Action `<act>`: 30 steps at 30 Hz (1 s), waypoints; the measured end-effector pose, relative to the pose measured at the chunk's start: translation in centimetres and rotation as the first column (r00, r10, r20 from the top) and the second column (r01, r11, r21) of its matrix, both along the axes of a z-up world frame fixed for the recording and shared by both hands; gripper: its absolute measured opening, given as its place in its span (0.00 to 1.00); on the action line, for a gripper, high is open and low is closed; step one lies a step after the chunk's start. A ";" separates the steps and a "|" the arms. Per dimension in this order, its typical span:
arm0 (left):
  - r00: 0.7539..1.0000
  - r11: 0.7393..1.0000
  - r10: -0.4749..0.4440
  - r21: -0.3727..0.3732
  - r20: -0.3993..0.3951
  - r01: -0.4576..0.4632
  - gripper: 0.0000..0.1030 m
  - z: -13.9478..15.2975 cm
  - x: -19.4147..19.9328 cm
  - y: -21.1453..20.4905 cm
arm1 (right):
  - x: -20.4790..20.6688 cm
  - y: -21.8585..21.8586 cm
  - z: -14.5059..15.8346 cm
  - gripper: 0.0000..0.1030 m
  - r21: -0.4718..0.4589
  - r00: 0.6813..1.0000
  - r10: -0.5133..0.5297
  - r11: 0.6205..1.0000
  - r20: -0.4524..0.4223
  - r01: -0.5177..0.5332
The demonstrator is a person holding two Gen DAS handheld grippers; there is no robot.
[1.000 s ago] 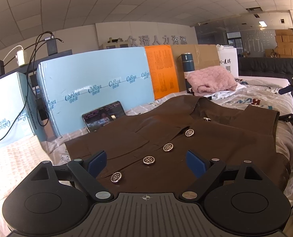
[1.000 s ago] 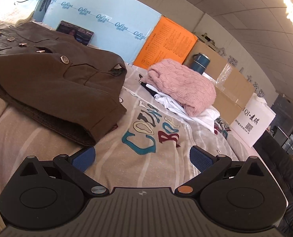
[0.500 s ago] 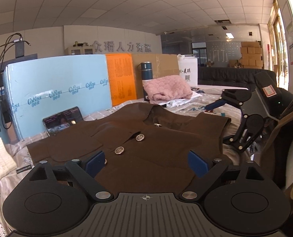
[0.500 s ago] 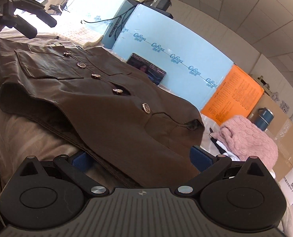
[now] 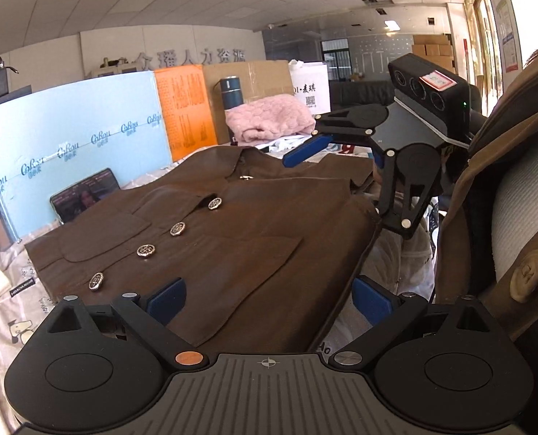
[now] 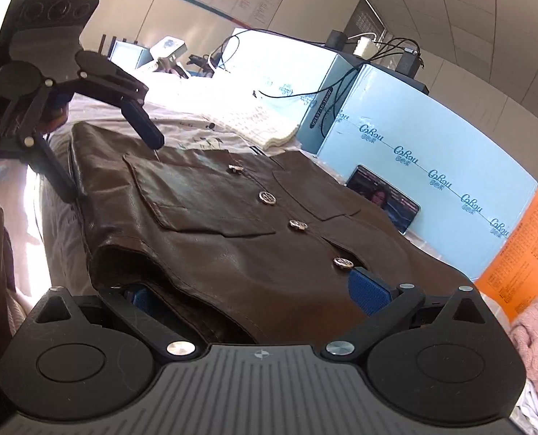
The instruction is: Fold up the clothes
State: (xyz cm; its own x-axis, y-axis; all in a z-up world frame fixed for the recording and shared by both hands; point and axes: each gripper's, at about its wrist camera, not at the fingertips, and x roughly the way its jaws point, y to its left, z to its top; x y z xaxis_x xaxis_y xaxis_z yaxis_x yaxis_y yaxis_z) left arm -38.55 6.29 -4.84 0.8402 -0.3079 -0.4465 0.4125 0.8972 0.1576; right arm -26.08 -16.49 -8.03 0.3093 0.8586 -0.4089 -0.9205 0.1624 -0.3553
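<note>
A brown leather vest (image 5: 232,224) with metal buttons lies flat, front up, on the printed bedsheet (image 5: 11,319). My left gripper (image 5: 269,299) is at its hem end, jaws opening wide. The hem lies between the blue pads, which do not press on it. In the right wrist view the left gripper (image 6: 105,159) straddles that far corner of the vest (image 6: 232,253). My right gripper (image 6: 254,293) is open at the shoulder end, one pad partly under the vest's edge, the other above it. The left wrist view shows the right gripper (image 5: 337,156) by the collar.
A pink sweater (image 5: 269,119) lies on white clothes beyond the collar, beside a dark flask (image 5: 232,94). Blue foam boards (image 5: 80,145) and an orange board (image 5: 185,108) wall the far side, with a phone (image 5: 83,195) leaning there. A person's brown coat (image 5: 504,181) is close on the right.
My right gripper swung from the pink sweater pile round to the vest and closed in on its shoulder edge. My left gripper turned right along the hem and its jaws widened slightly.
</note>
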 end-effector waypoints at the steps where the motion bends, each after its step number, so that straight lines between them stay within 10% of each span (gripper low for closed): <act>1: 1.000 1.000 0.006 0.008 0.001 -0.006 0.97 -0.1 0.0 0.0 | 0.3 0.1 0.4 1.00 0.026 0.999 -0.004 1.000 -0.039 0.005; 7: 0.981 0.973 0.177 0.138 0.077 -0.186 0.96 -0.4 0.3 0.5 | 2.6 -0.4 2.0 1.00 0.128 0.970 -0.070 0.986 -0.233 0.102; 12: 0.979 0.971 0.177 0.147 0.096 -0.190 0.74 -0.1 0.4 1.4 | 1.6 -1.8 0.7 1.00 0.033 0.983 -0.166 0.985 -0.075 0.169; 14: 0.981 0.973 0.159 0.151 0.113 -0.175 0.47 0.3 0.5 1.6 | 1.4 -2.5 0.2 1.00 -0.007 0.976 -0.217 0.976 -0.008 0.217; 19: 0.978 0.964 0.167 0.187 0.124 -0.189 0.40 0.8 1.3 2.6 | 2.1 -5.3 -1.3 0.97 -0.057 0.909 -0.377 0.918 0.179 0.393; 22: 0.975 0.959 0.179 0.198 0.132 -0.203 0.23 0.9 1.3 2.9 | 2.6 -7.1 -1.7 0.72 -0.056 0.862 -0.450 0.879 0.234 0.474; 24: 0.979 0.963 0.159 0.200 0.127 -0.182 0.17 0.9 1.1 2.8 | 3.0 -7.9 -1.7 0.19 -0.069 0.854 -0.466 0.868 0.231 0.492; 30: 0.980 0.973 0.135 0.166 0.144 -0.158 0.10 2.2 -0.3 3.0 | 2.3 -10.2 0.5 0.05 0.011 0.880 -0.459 0.887 0.123 0.461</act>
State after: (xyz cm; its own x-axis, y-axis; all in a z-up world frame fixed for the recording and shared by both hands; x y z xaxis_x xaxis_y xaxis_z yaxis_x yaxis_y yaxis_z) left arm -38.88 9.26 -2.68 0.9250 -0.1036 -0.3655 0.2439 0.8997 0.3620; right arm -23.78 -26.68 -7.56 0.7148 0.6010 -0.3577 -0.6945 0.5496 -0.4644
